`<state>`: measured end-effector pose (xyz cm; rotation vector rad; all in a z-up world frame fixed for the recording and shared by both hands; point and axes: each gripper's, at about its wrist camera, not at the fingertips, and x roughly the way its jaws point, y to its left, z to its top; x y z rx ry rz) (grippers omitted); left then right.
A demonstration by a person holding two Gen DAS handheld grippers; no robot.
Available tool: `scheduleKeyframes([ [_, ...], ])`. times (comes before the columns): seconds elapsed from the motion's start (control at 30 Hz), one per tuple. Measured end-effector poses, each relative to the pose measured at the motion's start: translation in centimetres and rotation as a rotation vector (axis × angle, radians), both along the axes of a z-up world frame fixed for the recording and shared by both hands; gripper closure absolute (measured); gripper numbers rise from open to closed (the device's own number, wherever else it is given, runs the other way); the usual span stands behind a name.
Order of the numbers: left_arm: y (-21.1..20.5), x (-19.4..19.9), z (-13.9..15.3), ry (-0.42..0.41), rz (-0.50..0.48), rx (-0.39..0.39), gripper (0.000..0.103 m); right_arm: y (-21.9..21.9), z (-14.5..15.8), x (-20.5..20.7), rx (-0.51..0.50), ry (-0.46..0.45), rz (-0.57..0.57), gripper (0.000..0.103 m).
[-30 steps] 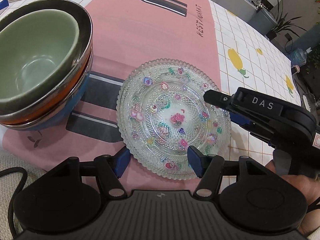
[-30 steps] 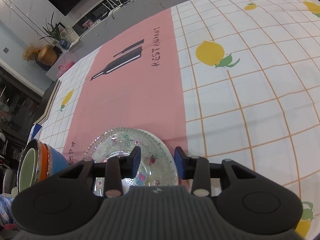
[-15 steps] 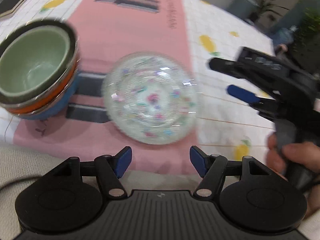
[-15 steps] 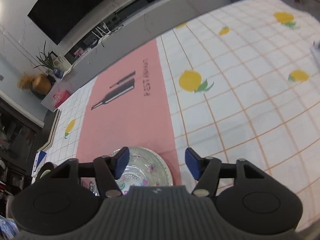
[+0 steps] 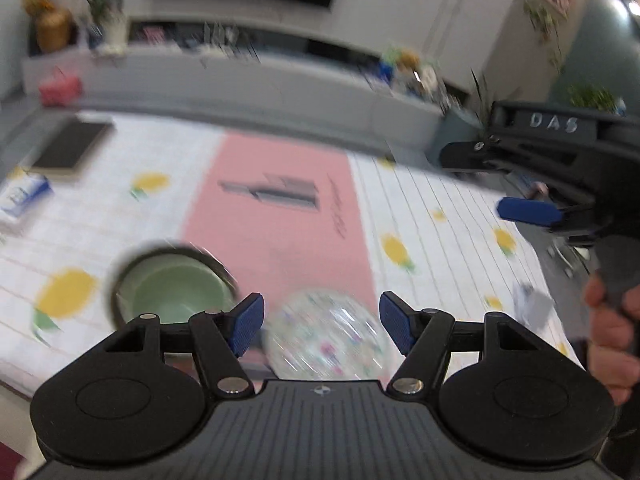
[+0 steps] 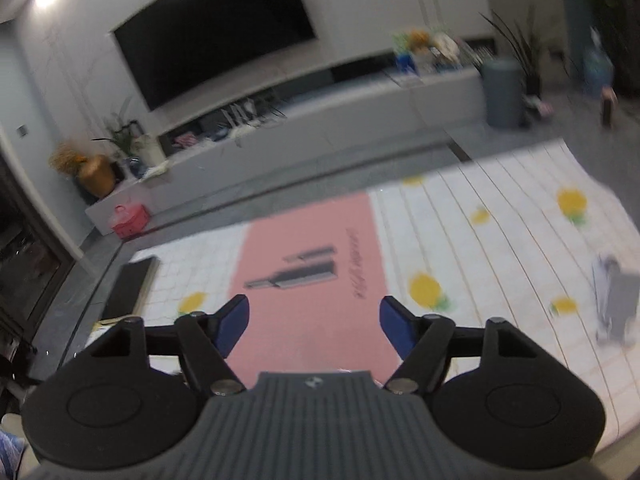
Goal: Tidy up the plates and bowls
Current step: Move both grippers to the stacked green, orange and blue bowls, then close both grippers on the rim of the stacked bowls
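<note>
While both claws stand clear above the surface (image 5: 460, 216), nothing is between either pair of fingers: the left claw (image 5: 322, 326) gapes wide and empty, and the right claw (image 6: 314, 324) has just been opening further, also empty. The glass plate (image 5: 328, 338) lies on the pink mat (image 5: 280, 232), just beside the stacked bowls (image 5: 176, 288) (green one on top). The sorting looks done, so the best finish is a straight lift away, claws kept spread to avoid clipping either rim.
</note>
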<state>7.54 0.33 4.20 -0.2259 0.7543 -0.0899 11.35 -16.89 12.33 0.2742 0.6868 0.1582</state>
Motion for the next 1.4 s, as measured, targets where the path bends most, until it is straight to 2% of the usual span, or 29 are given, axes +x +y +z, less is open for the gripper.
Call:
scheduleKeyframes([
  [0.07, 1.2, -0.4, 1.0, -0.043, 0.041, 0.060, 0.026, 1.7, 1.2, 0.5, 0.014, 0.020, -0.008, 0.030],
  [0.13, 2.4, -0.3, 1.6, -0.070, 0.077, 0.104, 0.026, 3.4, 2.1, 0.9, 0.058, -0.004, 0.012, 0.030],
  [0.2, 4.2, -0.3, 2.0, -0.072, 0.108, 0.106, 0.026, 5.8, 2.3, 1.3, 0.043, -0.025, 0.032, 0.030],
  [0.3, 7.0, 0.0, 1.6, -0.045, 0.168, 0.067, 0.026, 9.0, 1.4, 1.4, 0.012, -0.060, 0.095, 0.030],
  [0.43, 9.2, 0.1, 0.2, -0.003, 0.215, 0.076, 0.027, 10.3, -2.2, 2.1, 0.024, -0.046, 0.115, 0.031],
  [0.73, 10.1, 2.1, -4.1, 0.112, 0.176, 0.035, 0.030, 9.9, -12.4, 2.6, 0.048, 0.095, 0.111, 0.031],
  [0.87, 9.9, 2.8, -5.6, 0.166, 0.149, 0.042, 0.036, 10.3, -14.5, 3.1, 0.073, 0.156, 0.148, 0.039],
  [0.93, 10.0, 3.0, -6.1, 0.183, 0.149, 0.048, 0.036, 10.1, -15.3, 3.3, 0.090, 0.172, 0.163, 0.038],
  [1.1, 11.2, 4.0, -8.1, 0.265, 0.156, -0.009, 0.035, 9.8, -17.5, 3.9, 0.152, 0.260, 0.192, 0.038],
  [1.3, 10.9, 5.0, -10.0, 0.324, 0.196, 0.067, 0.034, 10.6, -20.4, 4.8, 0.189, 0.372, 0.211, 0.038],
  [1.4, 11.4, 5.4, -11.0, 0.360, 0.195, 0.030, 0.034, 10.6, -21.4, 5.2, 0.202, 0.412, 0.198, 0.038],
])
